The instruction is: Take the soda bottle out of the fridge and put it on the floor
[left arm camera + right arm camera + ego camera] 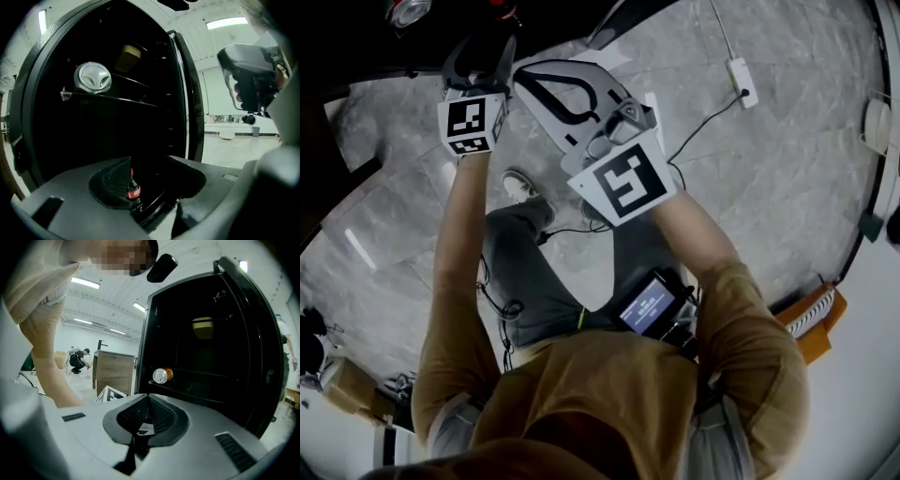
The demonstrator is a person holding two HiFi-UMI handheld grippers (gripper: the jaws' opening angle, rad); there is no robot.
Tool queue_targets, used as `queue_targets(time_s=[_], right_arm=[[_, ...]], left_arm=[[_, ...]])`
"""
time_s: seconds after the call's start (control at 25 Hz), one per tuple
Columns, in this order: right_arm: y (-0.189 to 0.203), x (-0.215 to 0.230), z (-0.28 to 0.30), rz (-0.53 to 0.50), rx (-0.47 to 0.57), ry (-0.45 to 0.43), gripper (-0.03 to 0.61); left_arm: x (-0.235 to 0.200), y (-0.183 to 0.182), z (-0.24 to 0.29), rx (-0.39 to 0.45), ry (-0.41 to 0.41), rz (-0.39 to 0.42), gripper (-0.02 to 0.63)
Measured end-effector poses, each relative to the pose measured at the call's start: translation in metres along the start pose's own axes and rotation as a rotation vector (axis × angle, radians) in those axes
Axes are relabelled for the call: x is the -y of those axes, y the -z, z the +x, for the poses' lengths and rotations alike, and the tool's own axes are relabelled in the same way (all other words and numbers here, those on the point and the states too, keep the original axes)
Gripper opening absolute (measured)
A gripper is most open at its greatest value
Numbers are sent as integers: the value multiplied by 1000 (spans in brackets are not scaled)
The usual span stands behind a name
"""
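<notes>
Black fridge [61, 140] stands open; soda bottle [132, 187] sits low inside it, seen through the gap of the left gripper [150, 171], whose jaws are spread with the pads off the bottle; right gripper [147, 404] has its jaws pressed together, nothing between them; silver can [93, 78] lies on an upper shelf.

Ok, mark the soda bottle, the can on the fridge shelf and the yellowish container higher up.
soda bottle [133, 192]: left gripper view, red label.
can [93, 78]: left gripper view, silver end face.
yellowish container [203, 327]: right gripper view, front face.
</notes>
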State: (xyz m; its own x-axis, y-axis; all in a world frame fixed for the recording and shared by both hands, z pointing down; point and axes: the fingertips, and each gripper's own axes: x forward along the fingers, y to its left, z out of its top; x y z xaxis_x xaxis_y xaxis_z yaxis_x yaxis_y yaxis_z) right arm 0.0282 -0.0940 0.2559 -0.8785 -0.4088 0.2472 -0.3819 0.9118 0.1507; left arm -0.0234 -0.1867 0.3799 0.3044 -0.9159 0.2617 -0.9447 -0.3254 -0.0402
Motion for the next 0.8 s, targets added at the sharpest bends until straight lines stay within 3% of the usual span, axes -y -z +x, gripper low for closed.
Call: queue_targets(time_s=[0.44,0.6,0.8], right_arm=[[96,9,45,14,-6,-10,2],[97,12,51,-11,3,-11,2],[93,16,44,-45,21,2,2]], left_arm=[[-31,73,75,-38,-57,-13,284],[-38,86,85,-50,-74,-38,325],[-47,77,88,-42,-117,-70,339]])
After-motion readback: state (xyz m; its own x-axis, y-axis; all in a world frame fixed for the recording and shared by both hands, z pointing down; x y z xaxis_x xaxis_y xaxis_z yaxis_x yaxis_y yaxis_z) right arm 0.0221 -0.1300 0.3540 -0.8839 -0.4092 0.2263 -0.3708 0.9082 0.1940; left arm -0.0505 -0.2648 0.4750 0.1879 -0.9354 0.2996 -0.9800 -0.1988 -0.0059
